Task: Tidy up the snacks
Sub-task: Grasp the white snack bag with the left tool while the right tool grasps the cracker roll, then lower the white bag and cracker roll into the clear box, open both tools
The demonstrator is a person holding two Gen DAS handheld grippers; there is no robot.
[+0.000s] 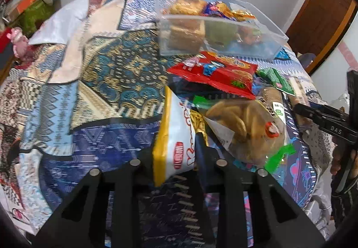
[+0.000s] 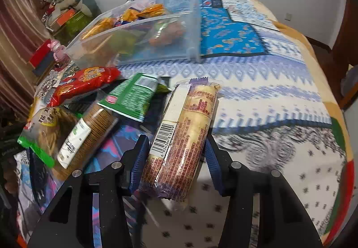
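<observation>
My left gripper point(image 1: 179, 151) was clamped nearly closed on the white-and-yellow packet point(image 1: 176, 136), which stood on edge between the pads; it had a red oval logo and red script I couldn't read. My right gripper point(image 2: 173, 158) sat at a middling width, pads against both sides of the long biscuit roll point(image 2: 183, 133). The roll had a clear wrapper, a purple printed band and a white barcode label, digits roughly "6 934364 818299", fine print blurred.

Just beyond the left fingers lay a clear bag of round brown biscuits point(image 1: 241, 129) with green ends, dark characters unreadable. Beside the roll lay a sleeve of thin brown crackers point(image 2: 89, 136), a green packet point(image 2: 132, 100) with a red logo, and a red packet point(image 2: 85, 84) with cartoon print.

The clear plastic bin point(image 1: 223, 30) stood near the far edge of the bed, already holding cakes and gold and blue wrappers; its contents were smeared through the wall. Everything lay on the patchwork bedspread point(image 1: 111, 73).

In the left view the other gripper's black arm was cut off at the right edge, marked "DAS". Clutter beyond the bed's far left corner was too blurred to name.
</observation>
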